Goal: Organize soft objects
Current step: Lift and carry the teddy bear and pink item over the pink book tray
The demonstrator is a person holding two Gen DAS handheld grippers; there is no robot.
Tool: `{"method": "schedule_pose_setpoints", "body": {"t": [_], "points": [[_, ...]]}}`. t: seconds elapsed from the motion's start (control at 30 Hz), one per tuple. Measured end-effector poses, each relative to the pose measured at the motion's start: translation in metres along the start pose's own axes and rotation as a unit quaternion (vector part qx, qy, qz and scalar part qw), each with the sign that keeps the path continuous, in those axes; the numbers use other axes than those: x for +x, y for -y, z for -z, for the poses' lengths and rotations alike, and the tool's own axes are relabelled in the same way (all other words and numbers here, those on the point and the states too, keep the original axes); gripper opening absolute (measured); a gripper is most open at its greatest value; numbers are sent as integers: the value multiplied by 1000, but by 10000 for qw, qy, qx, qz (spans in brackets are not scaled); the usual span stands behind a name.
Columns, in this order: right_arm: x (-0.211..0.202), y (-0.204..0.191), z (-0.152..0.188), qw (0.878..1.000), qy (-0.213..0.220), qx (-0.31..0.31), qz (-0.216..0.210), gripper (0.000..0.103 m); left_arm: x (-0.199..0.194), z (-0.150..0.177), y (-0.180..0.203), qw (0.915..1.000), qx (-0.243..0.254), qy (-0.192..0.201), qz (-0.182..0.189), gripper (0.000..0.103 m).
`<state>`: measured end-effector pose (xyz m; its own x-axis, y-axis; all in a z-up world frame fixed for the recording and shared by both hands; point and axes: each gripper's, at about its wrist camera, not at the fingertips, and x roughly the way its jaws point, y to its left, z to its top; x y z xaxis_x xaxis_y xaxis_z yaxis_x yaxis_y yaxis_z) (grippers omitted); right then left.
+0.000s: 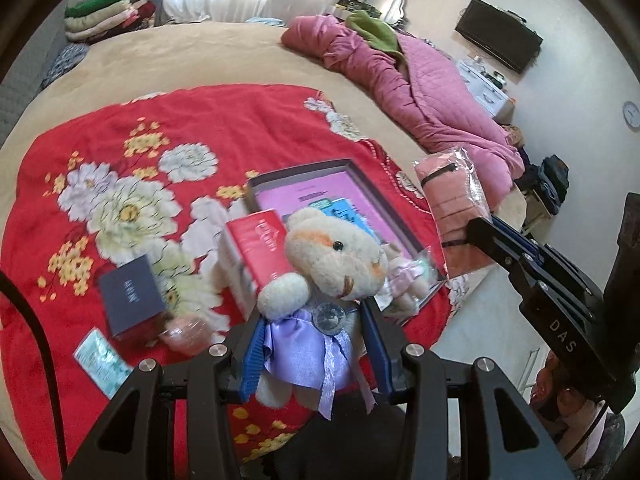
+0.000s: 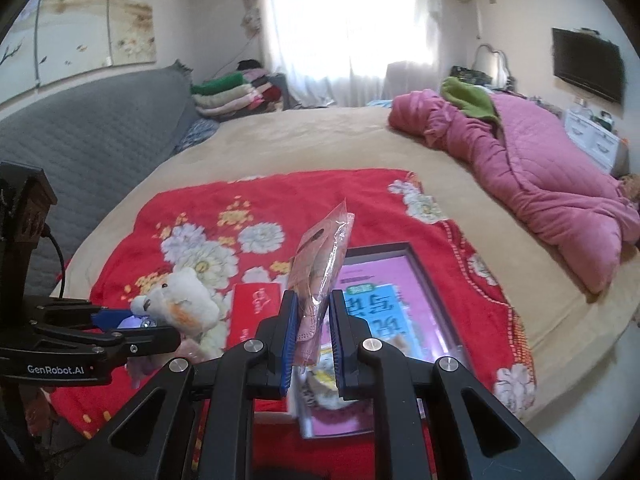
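Observation:
A cream teddy bear (image 1: 332,256) in a lilac satin dress hangs above the red floral blanket (image 1: 168,128), with my left gripper (image 1: 316,344) shut on its body. The bear's head sticks out past the blue pads. My right gripper (image 2: 314,332) is shut on a pink cloth packet (image 2: 320,264) in clear plastic, which stands upright between its pads. In the left wrist view, the right gripper (image 1: 480,230) and the packet (image 1: 452,196) are at the right. In the right wrist view, the left gripper (image 2: 140,324) and the bear (image 2: 180,300) are at the left.
An open dark box (image 1: 348,168) with pink paper and a blue booklet lies on the blanket, beside a red carton (image 1: 260,248) and a navy box (image 1: 132,296). A pink quilt (image 2: 540,168) is heaped at the right. Folded cloths (image 2: 232,92) are stacked at the back.

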<state>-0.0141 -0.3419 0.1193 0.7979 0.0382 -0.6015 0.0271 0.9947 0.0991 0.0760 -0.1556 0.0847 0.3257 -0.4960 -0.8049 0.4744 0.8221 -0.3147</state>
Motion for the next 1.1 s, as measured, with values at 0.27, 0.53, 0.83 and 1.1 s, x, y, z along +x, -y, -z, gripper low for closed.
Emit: {"method": "schedule_pose_setpoints", "body": {"t": [0.27,0.53,0.83,1.1], "points": [[-15,26,-6,9996,169,146,187,16,7,-13,33,9997,248,34,8,45],[-22,37,-6,9992,249,206,245,16,11,-19,54,9991,423,31,-34,45],[-15,50,-5,9990,185,282,285,16,24,-27,66,9987,511,-36,-77,45],[17,85,7,9979,-198,589,186,16,76,-31,80,9971,606,-467,-39,45]]}}
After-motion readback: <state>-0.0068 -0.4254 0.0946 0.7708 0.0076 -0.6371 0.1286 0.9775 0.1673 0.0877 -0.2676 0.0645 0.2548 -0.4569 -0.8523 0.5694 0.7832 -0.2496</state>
